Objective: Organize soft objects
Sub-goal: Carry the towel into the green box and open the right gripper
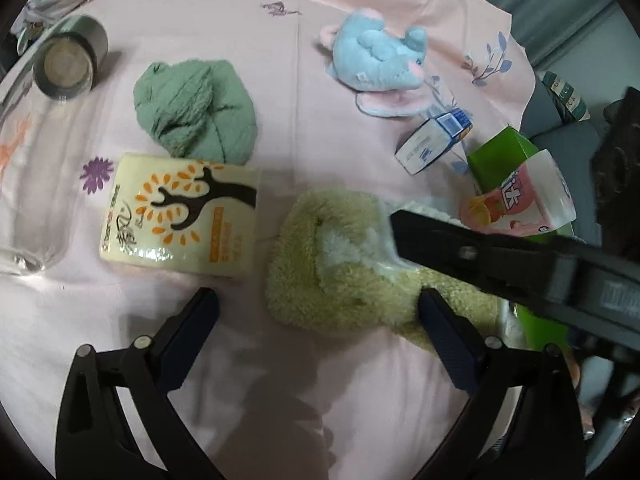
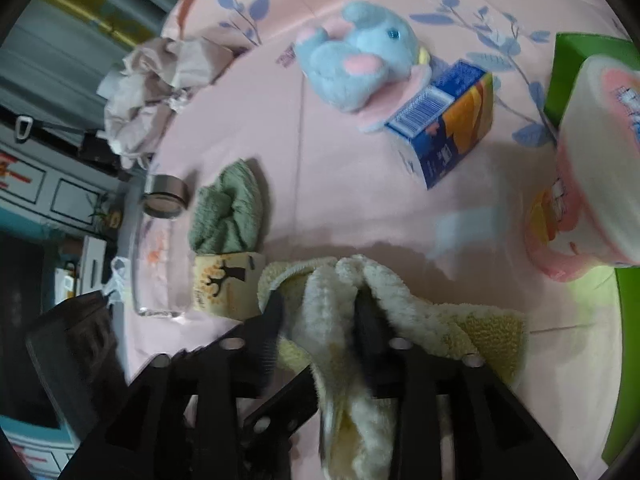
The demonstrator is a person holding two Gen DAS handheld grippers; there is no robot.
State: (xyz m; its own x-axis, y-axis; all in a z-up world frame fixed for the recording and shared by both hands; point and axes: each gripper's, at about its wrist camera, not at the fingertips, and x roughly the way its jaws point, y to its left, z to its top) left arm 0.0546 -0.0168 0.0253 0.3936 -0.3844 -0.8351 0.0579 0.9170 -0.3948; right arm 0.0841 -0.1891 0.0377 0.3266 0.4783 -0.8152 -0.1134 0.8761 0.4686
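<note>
Bedsheet (image 1: 280,80), pink, carried everything. Yellow fleece cloth (image 2: 400,300), limp and light, lay bunched at its 5 o'clock beside the tissue pack (image 1: 180,216); best taken by a thick fold. Right hand-held gripper (image 2: 318,304) straddled a fold, half-spread, pads loose. Left hand-held gripper (image 1: 320,304) gaped wide, empty.

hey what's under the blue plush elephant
The elephant lies on the pink sheet. Its pink ear spreads flat beneath it, and the blue carton lies against that ear's edge. Anything directly under its body is covered.
</note>
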